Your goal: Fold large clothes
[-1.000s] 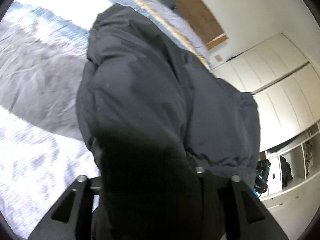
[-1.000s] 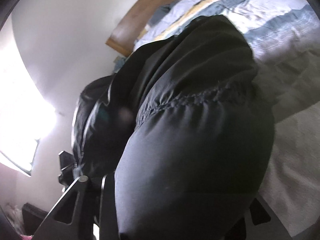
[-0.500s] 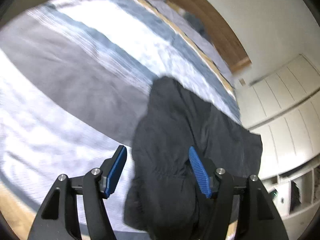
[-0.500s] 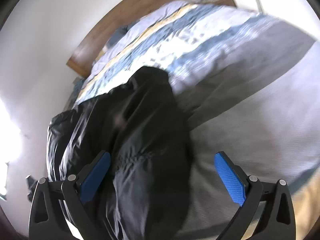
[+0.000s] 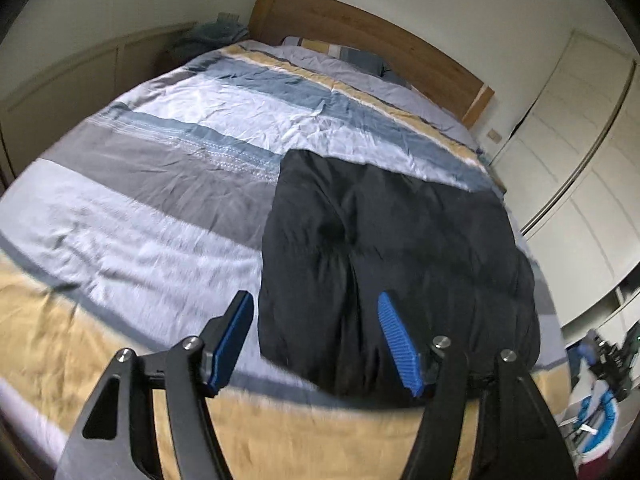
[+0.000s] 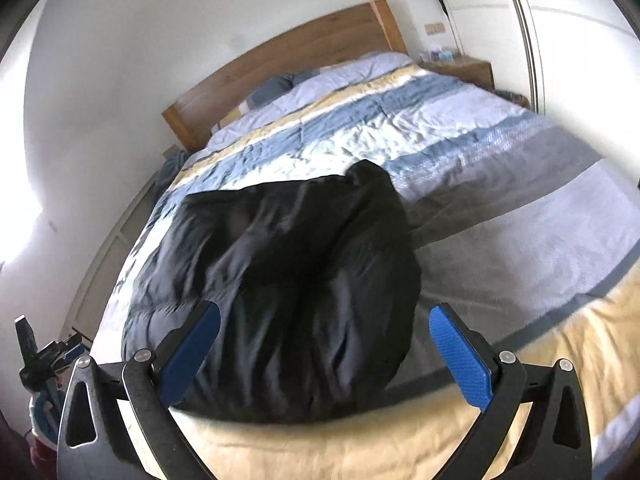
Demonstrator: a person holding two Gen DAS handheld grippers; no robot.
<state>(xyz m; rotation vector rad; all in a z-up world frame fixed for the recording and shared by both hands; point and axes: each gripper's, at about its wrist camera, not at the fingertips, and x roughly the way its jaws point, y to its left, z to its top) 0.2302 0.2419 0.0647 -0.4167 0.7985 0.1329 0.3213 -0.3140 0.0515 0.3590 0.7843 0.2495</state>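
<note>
A large black padded garment (image 5: pixel 392 248) lies folded in a rough rectangle on the striped bed cover (image 5: pixel 160 184), near the bed's foot. My left gripper (image 5: pixel 316 340) is open and empty above the garment's near left edge. In the right wrist view the same garment (image 6: pixel 288 288) lies puffed and wrinkled. My right gripper (image 6: pixel 324 348) is open and empty above its near edge, jaws wide apart. Neither gripper touches the cloth.
A wooden headboard (image 5: pixel 360 36) and pillows (image 5: pixel 352 56) stand at the far end. White wardrobe doors (image 5: pixel 580 168) line one side. A bedside table (image 6: pixel 460 70) stands by the headboard. Clutter and a stand (image 6: pixel 36 360) sit on the floor beside the bed.
Both grippers were shut on the garment a second ago. They let it go, opened, and pulled back and up, so the garment now lies on the bed.
</note>
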